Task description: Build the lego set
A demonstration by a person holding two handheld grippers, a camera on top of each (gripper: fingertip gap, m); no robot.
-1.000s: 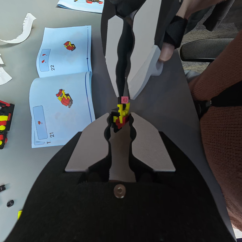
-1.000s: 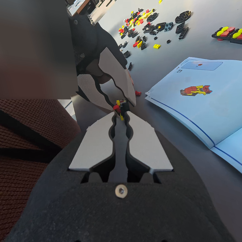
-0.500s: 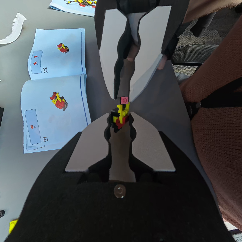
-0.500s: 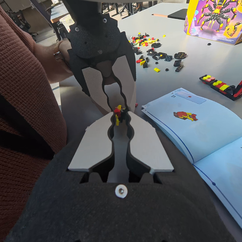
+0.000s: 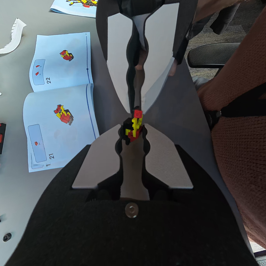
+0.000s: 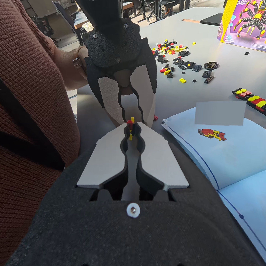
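Observation:
A small black, yellow and red lego assembly is held in the air above the grey table. My left gripper is shut on its lower part. My right gripper comes in from the opposite side, tip to tip, and is shut on the red brick at the assembly's top end. In the right wrist view the assembly sits between the tips of my right gripper, with the left gripper facing it. How the red brick seats on the assembly is hidden.
An open blue instruction booklet lies left of the grippers and also shows in the right wrist view. Loose pieces, a partly built strip and the set's box lie farther off. A person's rust sleeve is close on the right. Only a small space, under 4 cm, lies between the two pairs of fingers.
My right gripper has swung from tilted to straight in line with the left one. Both stay shut, and the assembly stays between the tips.

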